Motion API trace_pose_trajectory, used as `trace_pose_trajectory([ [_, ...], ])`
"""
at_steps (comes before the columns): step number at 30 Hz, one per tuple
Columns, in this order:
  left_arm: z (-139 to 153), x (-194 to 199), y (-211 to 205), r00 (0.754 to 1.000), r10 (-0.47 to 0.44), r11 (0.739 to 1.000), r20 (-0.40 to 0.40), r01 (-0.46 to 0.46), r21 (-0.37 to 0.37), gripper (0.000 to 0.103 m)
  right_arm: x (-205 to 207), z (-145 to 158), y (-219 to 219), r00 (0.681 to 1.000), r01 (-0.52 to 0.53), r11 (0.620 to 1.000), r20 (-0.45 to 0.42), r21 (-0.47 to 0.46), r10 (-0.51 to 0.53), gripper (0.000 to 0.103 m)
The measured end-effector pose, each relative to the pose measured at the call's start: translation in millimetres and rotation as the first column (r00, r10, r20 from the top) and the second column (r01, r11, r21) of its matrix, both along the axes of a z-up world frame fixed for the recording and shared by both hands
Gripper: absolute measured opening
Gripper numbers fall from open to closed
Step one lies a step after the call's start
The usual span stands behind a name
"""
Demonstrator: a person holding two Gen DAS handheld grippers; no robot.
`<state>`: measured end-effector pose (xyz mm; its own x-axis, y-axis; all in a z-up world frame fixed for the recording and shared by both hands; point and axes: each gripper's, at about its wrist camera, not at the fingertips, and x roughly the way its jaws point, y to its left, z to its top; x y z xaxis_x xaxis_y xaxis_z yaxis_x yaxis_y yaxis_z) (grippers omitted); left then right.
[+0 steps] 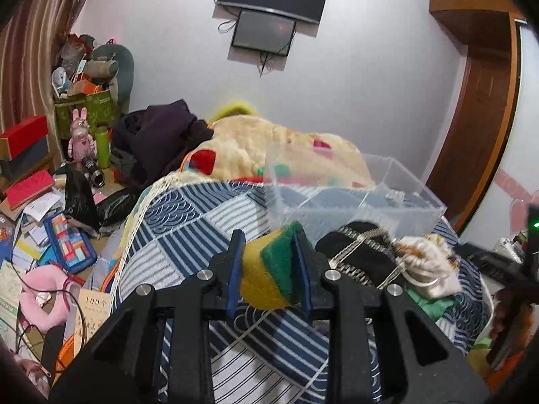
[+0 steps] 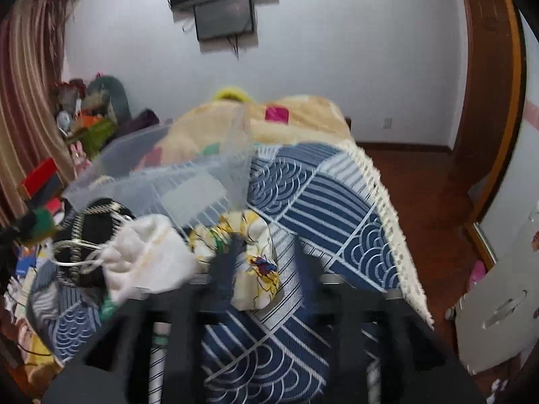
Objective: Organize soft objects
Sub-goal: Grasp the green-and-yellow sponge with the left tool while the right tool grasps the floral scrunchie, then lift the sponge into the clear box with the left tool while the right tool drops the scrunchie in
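Observation:
My left gripper (image 1: 269, 269) is shut on a yellow-and-green sponge (image 1: 269, 272), held above the bed short of a clear plastic box (image 1: 357, 195). A black cloth with silver trim (image 1: 363, 256) and a white drawstring pouch (image 1: 427, 266) lie to the right of the sponge. In the blurred right wrist view, my right gripper (image 2: 266, 262) is open around a yellow-and-white patterned cloth (image 2: 256, 262) on the blue quilt. The white pouch (image 2: 148, 256), the black cloth (image 2: 91, 229) and the clear box (image 2: 175, 175) lie to its left.
The bed carries a blue patterned quilt (image 1: 209, 222) and a cream blanket (image 1: 269, 144) behind the box. The floor on the left (image 1: 43, 235) is cluttered with books, boxes and toys. A wooden floor (image 2: 421, 202) and a door frame (image 2: 488, 101) are on the right.

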<state>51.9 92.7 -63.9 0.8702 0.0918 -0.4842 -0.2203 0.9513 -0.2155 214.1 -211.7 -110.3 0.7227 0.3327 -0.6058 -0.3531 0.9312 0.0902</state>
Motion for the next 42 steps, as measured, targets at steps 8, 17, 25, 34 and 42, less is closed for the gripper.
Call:
trace_pose_trajectory([
  [8,16.4,7.1,-10.4,0.999,-0.033,0.999,0.037,0.032,0.024,0.028,22.9,-25.3,14.4,0.992,-0.078,0.996,-0.103,-0.050,0.072,0.011],
  [17,33.5,28.6,-15.4,0.997,-0.054,0.997,0.061,0.051,0.051,0.028,-9.5,9.5,-6.6,0.999,-0.025,1.000,0.044,-0.001,0.025,0.007],
  [25,51.7,64.2,-16.9,0.994,-0.092,0.994,0.058,0.088,0.069,0.028,-19.0,74.5,0.2,0.977,-0.063,0.997,0.207,0.053,0.051,0.008],
  [34,40.7,116.9,-18.1,0.988,-0.147,0.987,-0.049,0.149,0.055,0.028,12.3,79.1,59.0,0.969,-0.144,0.989,0.207,0.029,0.135,0.008],
  [42,15.9,156.2,-25.5,0.967,-0.197,0.978,-0.163,0.206,0.042,0.028,52.0,49.9,96.8,0.978,-0.192,0.981,0.073,-0.032,0.194,0.008],
])
